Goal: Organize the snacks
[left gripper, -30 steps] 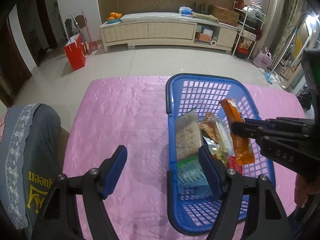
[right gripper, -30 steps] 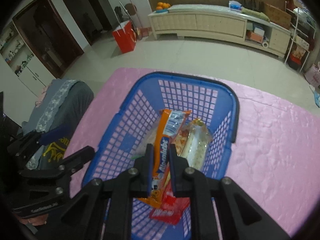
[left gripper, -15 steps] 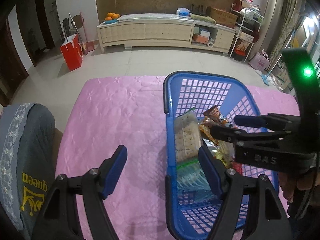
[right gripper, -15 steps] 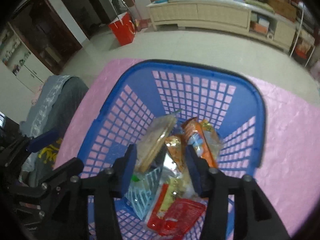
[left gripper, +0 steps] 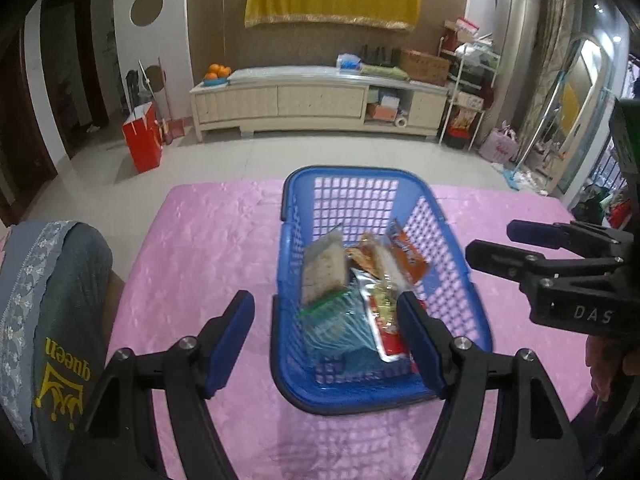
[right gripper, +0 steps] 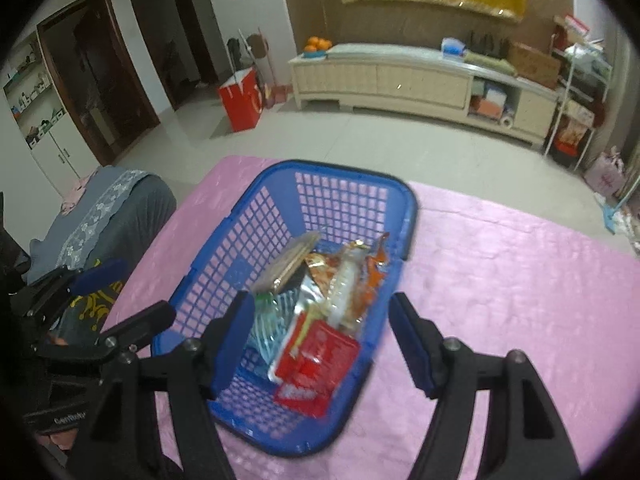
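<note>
A blue plastic basket (left gripper: 460, 248) stands on the pink tablecloth; it also shows in the right wrist view (right gripper: 248, 224). Several snack packs lie in it: a cracker pack (left gripper: 324, 272), an orange pack (left gripper: 408, 258), a red pack (right gripper: 316, 364) and a light-blue pack (left gripper: 340, 332). My left gripper (left gripper: 326, 334) is open and empty, hovering above the basket's near end. My right gripper (right gripper: 322, 340) is open and empty above the basket; in the left wrist view it (left gripper: 490, 244) is at the right, beside the basket.
The pink cloth (left gripper: 192, 248) covers the table. A grey chair cover with "queen" print (left gripper: 52, 320) sits at the left edge. Beyond the table are tiled floor, a red bag (left gripper: 142, 142) and a long cream cabinet (left gripper: 316, 102).
My right gripper let go of the orange pack, which now lies in the basket. It opened wide and drew back to the right and up. The left gripper stayed open.
</note>
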A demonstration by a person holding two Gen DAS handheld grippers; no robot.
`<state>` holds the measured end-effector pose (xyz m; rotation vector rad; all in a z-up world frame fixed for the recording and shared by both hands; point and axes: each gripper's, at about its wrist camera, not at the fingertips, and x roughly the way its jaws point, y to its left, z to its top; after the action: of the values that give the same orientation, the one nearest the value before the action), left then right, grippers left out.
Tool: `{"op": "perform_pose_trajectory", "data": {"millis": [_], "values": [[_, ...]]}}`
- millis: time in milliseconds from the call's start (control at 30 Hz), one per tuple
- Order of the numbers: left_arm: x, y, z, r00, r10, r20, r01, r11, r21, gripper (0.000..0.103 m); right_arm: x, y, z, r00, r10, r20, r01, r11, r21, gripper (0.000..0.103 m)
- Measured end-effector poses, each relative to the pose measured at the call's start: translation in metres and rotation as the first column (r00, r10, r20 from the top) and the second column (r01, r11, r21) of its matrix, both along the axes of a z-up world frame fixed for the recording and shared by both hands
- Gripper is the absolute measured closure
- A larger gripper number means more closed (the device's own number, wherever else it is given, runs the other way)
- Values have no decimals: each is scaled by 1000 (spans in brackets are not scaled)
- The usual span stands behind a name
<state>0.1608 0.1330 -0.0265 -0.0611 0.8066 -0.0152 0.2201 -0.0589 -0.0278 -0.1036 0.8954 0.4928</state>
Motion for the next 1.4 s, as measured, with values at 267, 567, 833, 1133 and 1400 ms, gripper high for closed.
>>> {"op": "perform_pose_trajectory", "data": {"millis": [267,567,833,1133,1400], "values": [[-63,-21,18,984,9,176,-8,1000,-3,31,-56,-27,19,988,-70,135,69,998,10,26],[-126,-53,34,951,22,309,-30,999,20,0,-138,-58,41,917,-154,367,169,986,-9,1],[-167,-74,43,939,-4,345,-17,998,57,0,-189,-71,48,880,-181,440,202,979,-1,0],[-179,-72,48,934,-18,356,4,999,39,0,-214,-71,45,882,-174,437,188,982,12,0],[-181,-77,43,938,-28,345,16,999,37,0,-218,-69,44,884,-178,431,191,982,14,0]]}}
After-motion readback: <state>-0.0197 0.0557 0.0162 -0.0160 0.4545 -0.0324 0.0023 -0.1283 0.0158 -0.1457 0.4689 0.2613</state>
